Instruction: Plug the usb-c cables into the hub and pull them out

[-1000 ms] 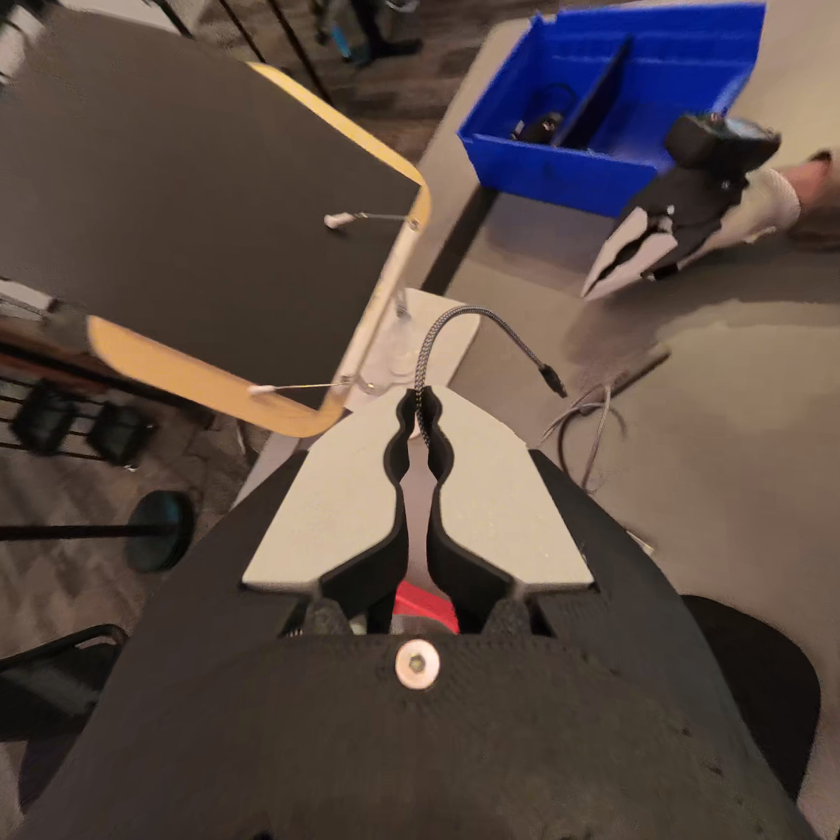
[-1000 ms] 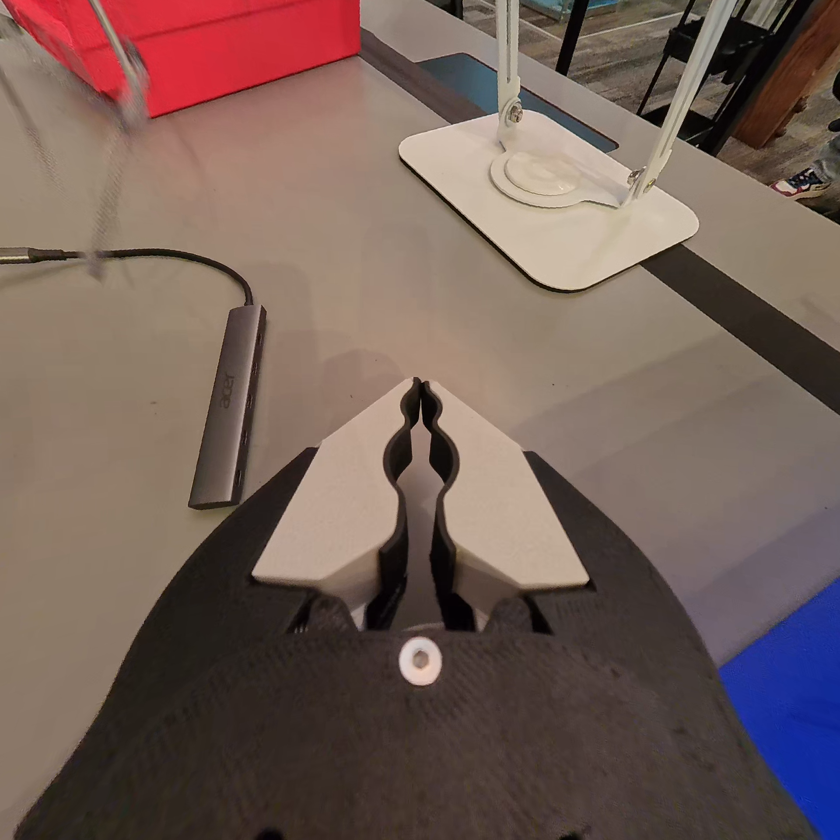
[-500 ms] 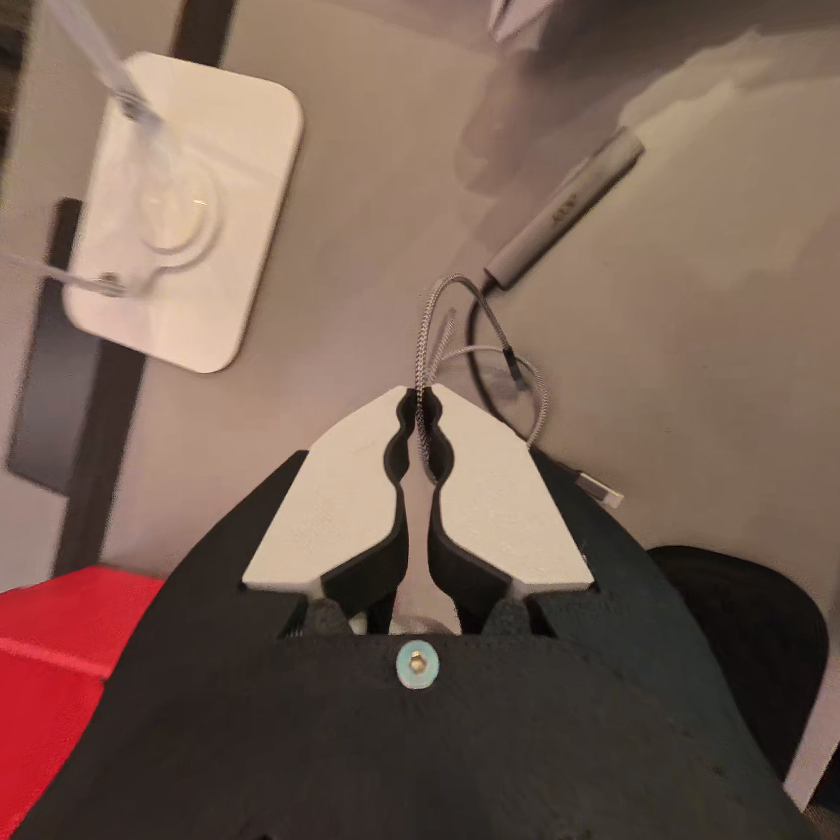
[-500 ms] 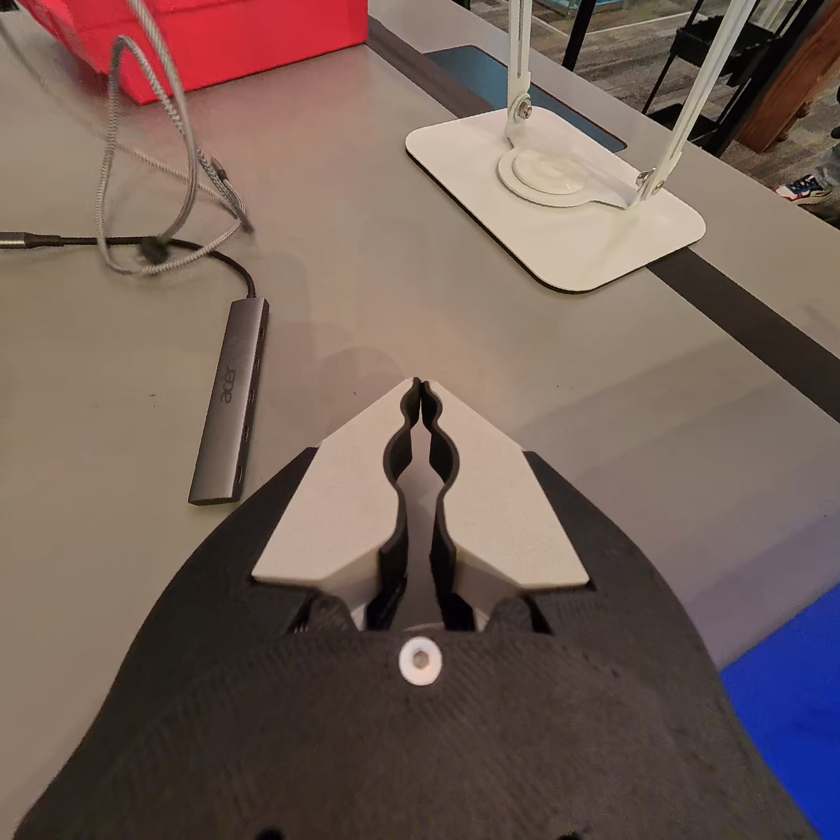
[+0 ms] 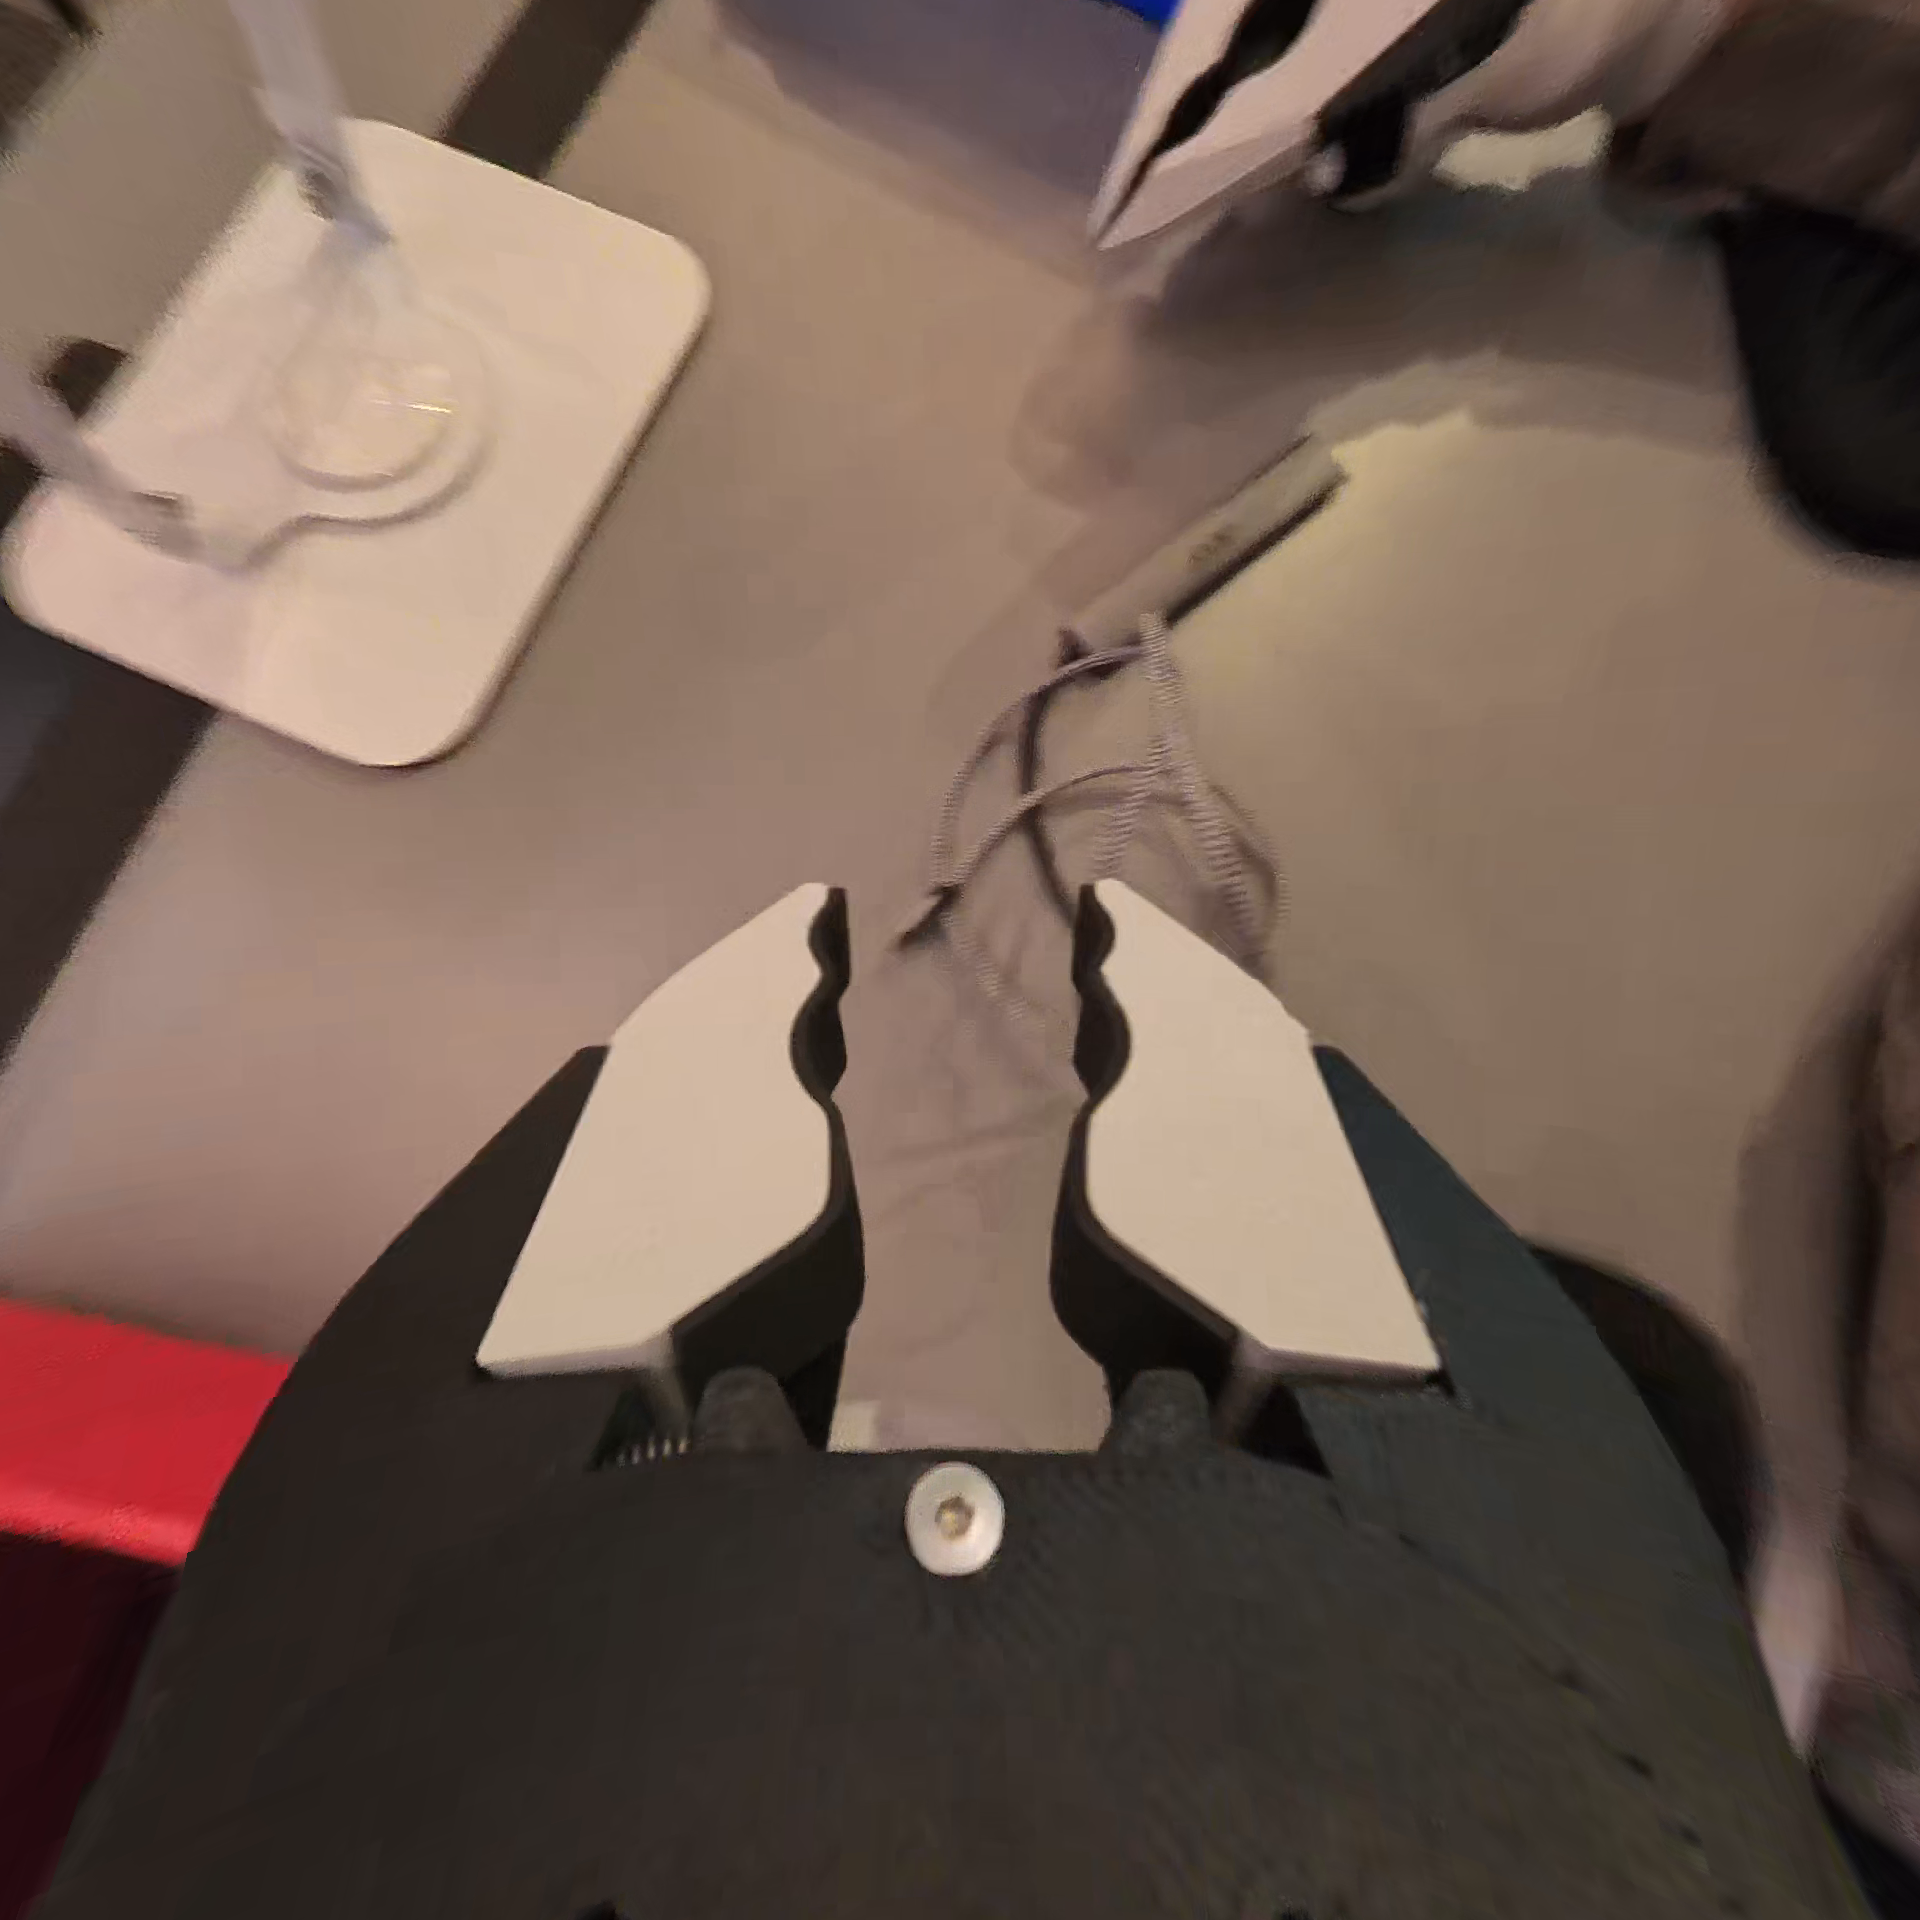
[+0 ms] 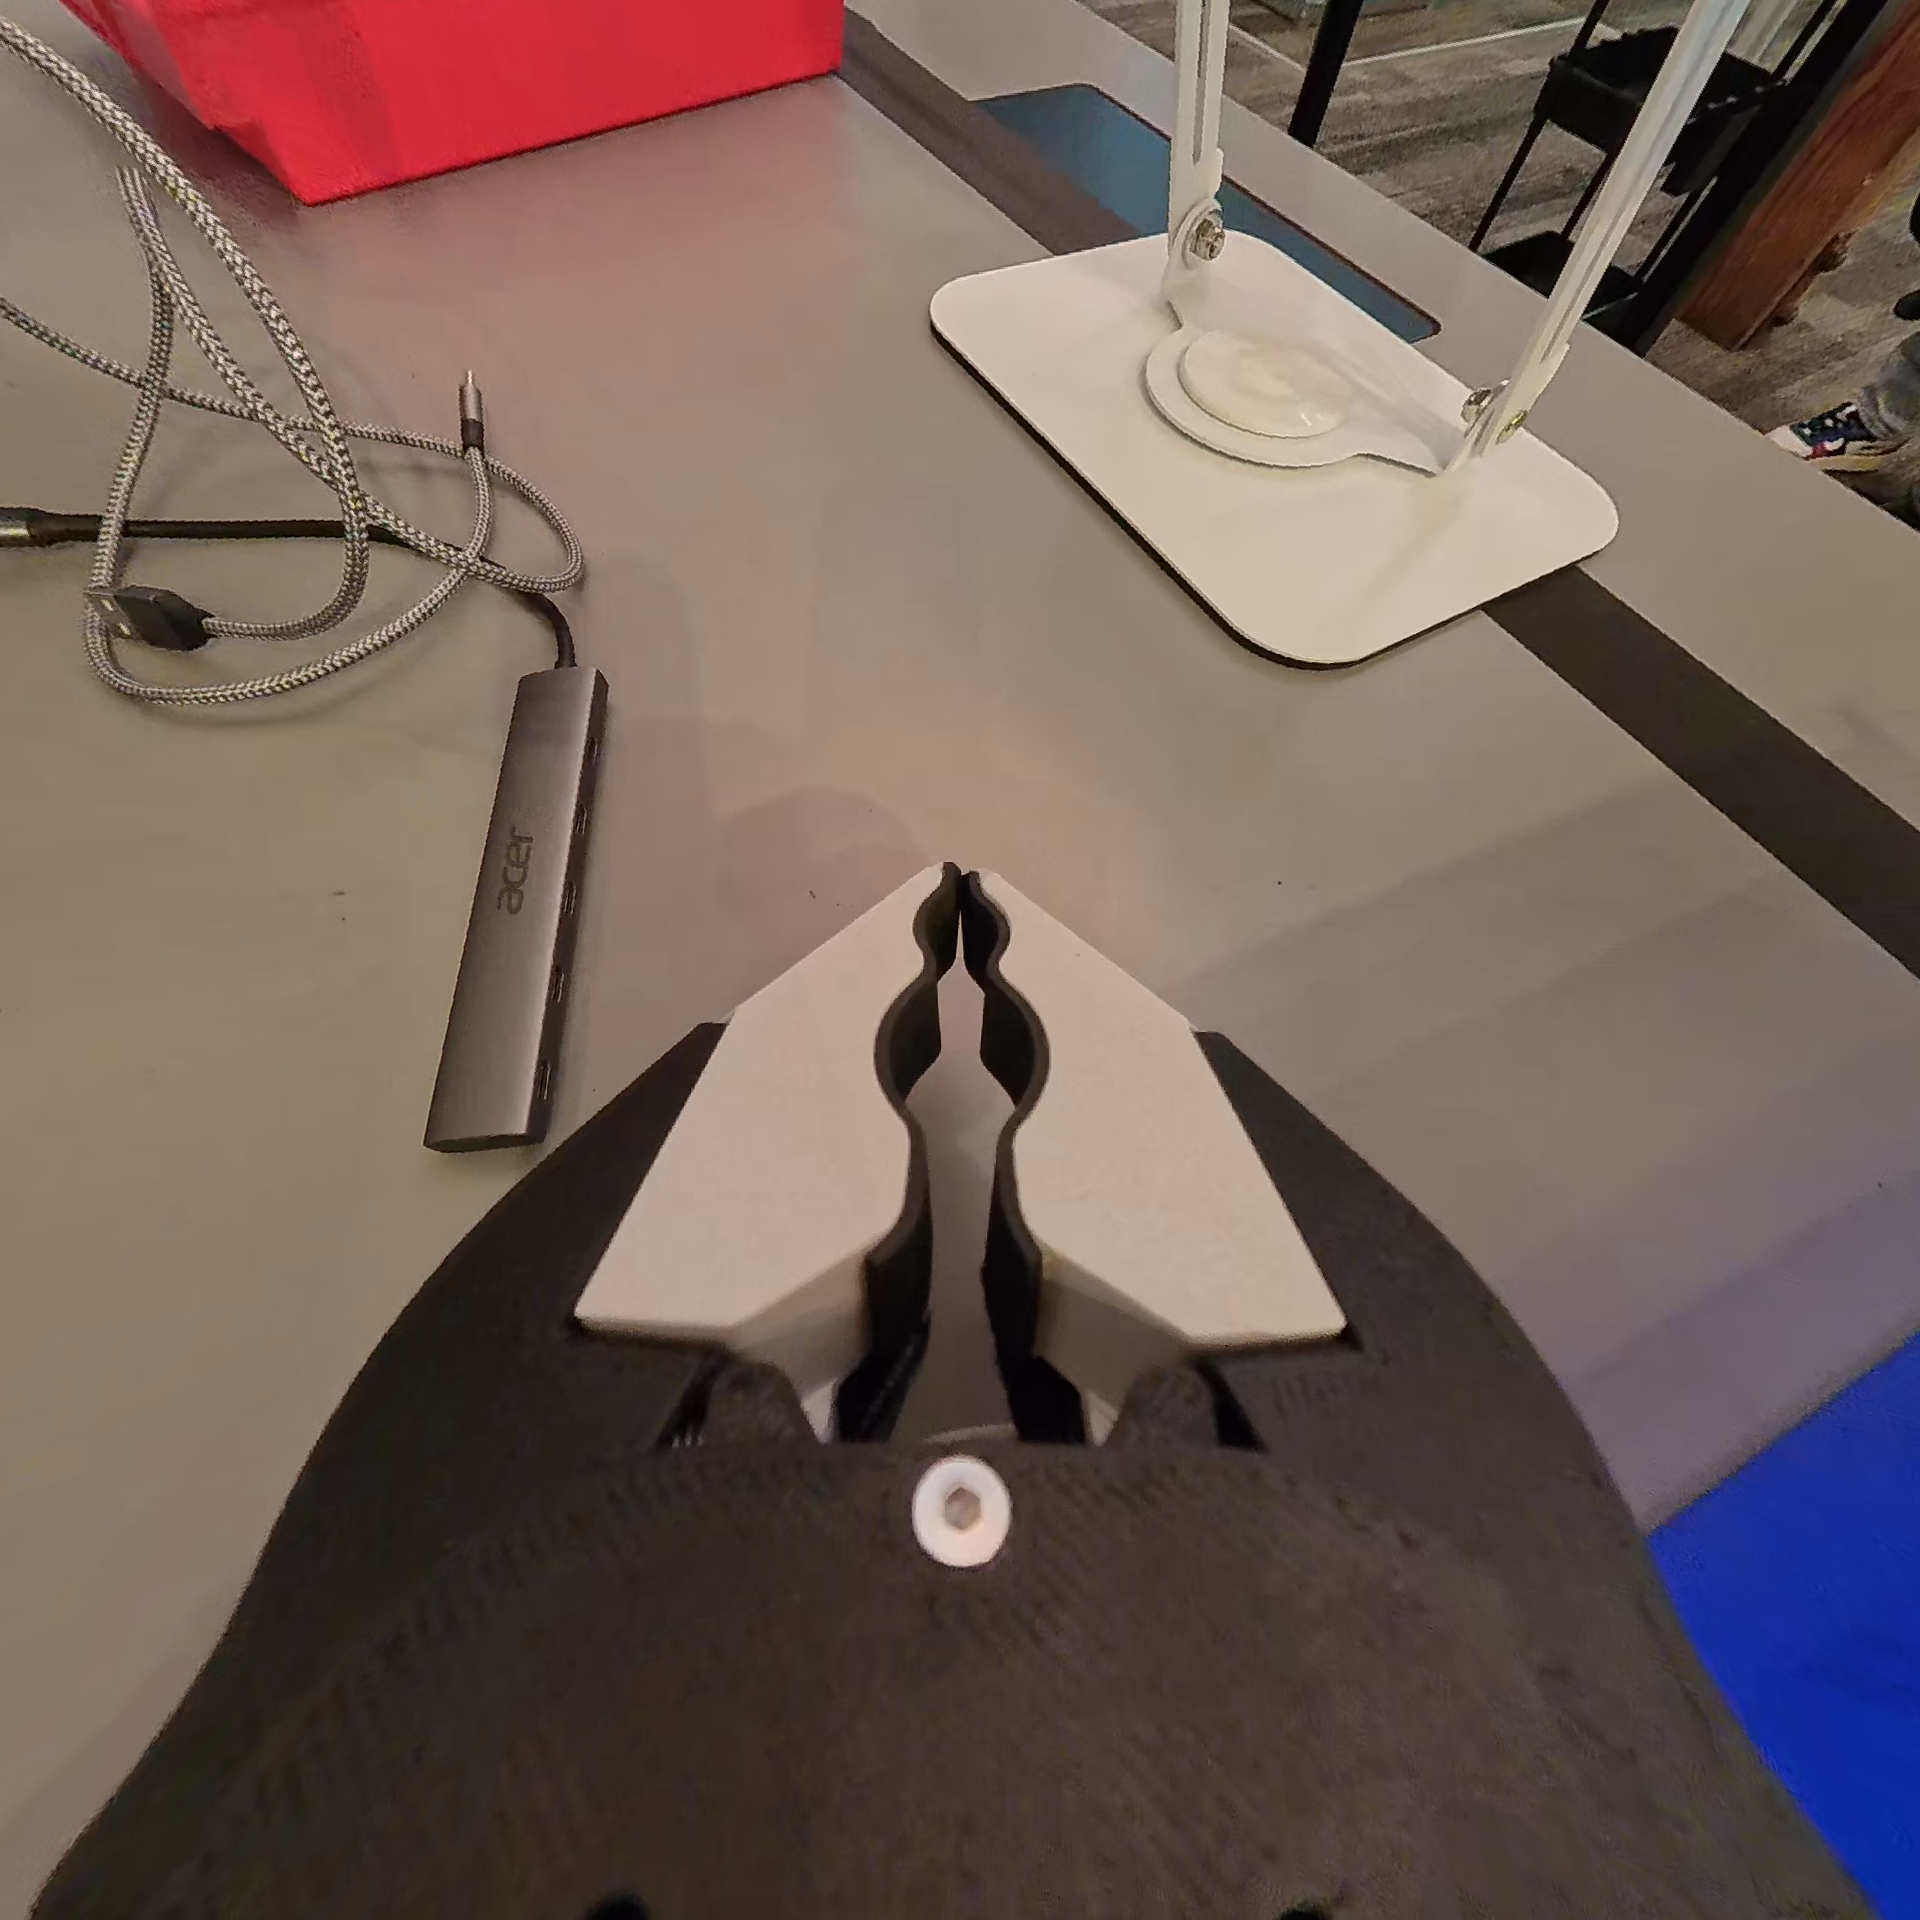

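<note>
Counter [image 6: 935, 540]: grey surface with a dark strip running past the lamp base; it carries every item listed below. The landmark for all positions is the hub.
Red bin [image 6: 499, 83]: at the far edge of the counter, well beyond the hub.
Blue bin [image 6: 1808, 1507]: only a corner shows, at the near right, well apart from the hub.
Lamp base [image 6: 1278, 447]: white rounded plate with 2 white struts rising from it; it lies to the right of the hub and farther away, well apart.
Left claw [image 5: 961, 904]: jaws parted with a clear gap, nothing held; it hovers above the braided cable, on the lead end of the hub. This view is motion-blurred.
Right claw [image 6: 956, 878]: jaws closed tip to tip, nothing between them; it sits just right of the hub's near end, not touching it.
Hub [image 6: 525, 904]: slim grey bar lying flat on the counter, ports along its right side, all unoccupied; its black lead leaves the far end.
Braided cable [image 6: 312, 436]: grey-white, lying in loose loops on the counter just beyond the hub's far end, crossing the black lead.
USB-C plug [image 6: 473, 410]: free on the counter, beyond the hub's far end, pointing away from it.
USB-A plug [image 6: 145, 608]: flat, left of the hub's far end.
</note>
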Demonstrator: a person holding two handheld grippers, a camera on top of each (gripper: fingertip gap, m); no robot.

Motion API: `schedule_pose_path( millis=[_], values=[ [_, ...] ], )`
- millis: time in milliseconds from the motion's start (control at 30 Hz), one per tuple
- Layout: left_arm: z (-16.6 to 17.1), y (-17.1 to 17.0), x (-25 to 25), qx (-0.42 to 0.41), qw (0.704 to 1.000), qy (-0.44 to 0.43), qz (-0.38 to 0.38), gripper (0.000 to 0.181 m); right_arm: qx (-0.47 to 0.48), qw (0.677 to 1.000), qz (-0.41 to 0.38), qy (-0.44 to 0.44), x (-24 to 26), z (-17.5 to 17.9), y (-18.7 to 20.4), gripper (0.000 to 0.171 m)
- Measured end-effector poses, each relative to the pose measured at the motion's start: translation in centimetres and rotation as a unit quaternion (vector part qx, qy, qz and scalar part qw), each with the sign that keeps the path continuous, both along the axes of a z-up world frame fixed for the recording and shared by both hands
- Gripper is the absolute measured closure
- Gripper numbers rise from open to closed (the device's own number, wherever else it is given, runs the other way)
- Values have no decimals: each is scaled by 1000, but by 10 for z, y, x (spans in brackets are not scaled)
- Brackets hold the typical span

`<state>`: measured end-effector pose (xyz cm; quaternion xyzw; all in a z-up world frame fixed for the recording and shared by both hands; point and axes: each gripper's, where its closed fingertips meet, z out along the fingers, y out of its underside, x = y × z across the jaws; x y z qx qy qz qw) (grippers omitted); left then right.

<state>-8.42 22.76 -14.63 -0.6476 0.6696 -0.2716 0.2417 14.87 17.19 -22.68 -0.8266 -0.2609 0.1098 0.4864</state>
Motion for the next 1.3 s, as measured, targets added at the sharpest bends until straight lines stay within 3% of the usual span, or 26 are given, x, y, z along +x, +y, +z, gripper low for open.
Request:
schedule_pose_path(
  millis=[100, 233, 433, 500, 567, 667, 833, 933, 1067, 1300],
  values=[
    [-21, 20, -2, 89, 991, 75, -60, 149, 0, 1000, 0, 0, 0, 0, 0, 171],
    [-76, 21, 3, 113, 965, 184, -150, 149, 2, 1000, -1, 1, 0, 0, 0, 171],
    [-118, 18, 10, 109, 946, 239, -191, 156, 1, 1000, 1, 4, 0, 1, 0, 171],
    [-122, 13, 11, 91, 948, 232, -199, 173, 2, 1000, 2, 4, 0, 1, 0, 171],
    [-121, 13, 13, 80, 951, 223, -199, 176, 4, 1000, 2, 2, 0, 1, 1, 171],
    [-109, 14, 15, 80, 951, 214, -209, 176, 25, 1000, 6, -9, -4, 10, 2, 171],
    [-58, 20, 21, 138, 928, 223, -266, 176, 75, 996, 41, -3, -38, 61, 1, 171],
    [-20, 22, 31, 239, 881, 252, -321, 176, 46, 993, 86, 68, -71, 91, -4, 171],
    [26, 9, 57, 362, 798, 272, -397, 176, 2, 963, 171, 208, -108, 124, -9, 163],
    [58, -32, 99, 478, 687, 255, -485, 176, -54, 918, 255, 299, -137, 123, -14, 156]
  ],
)
